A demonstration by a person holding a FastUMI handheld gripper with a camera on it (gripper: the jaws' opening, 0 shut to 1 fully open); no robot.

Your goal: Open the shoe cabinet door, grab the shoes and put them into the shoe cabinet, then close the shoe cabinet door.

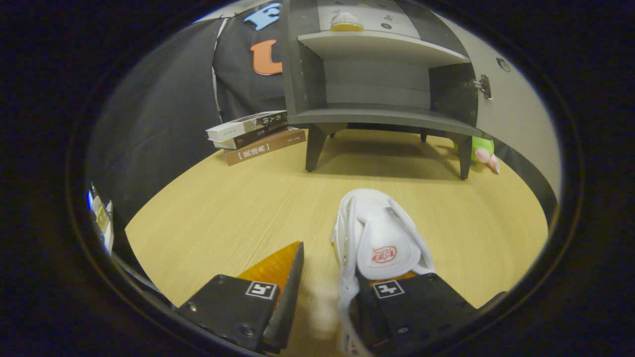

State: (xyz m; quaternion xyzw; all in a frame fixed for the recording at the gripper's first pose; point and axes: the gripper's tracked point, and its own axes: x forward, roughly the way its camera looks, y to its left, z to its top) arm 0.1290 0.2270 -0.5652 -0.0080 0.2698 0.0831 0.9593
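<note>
Wooden tabletop holds open cabinet, lower shelf bare; gripper fingers apart, one inside white shoe

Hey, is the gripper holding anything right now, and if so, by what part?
Nothing is firmly held. The gripper is open, with one finger inside the white shoe and its near side wall between the fingers.

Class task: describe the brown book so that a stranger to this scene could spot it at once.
Start at the grey shoe cabinet standing open on the wooden table. Beside its front leg lies a stack of books. The brown book is the bottom one, lying flat, the others being white and dark.
</note>
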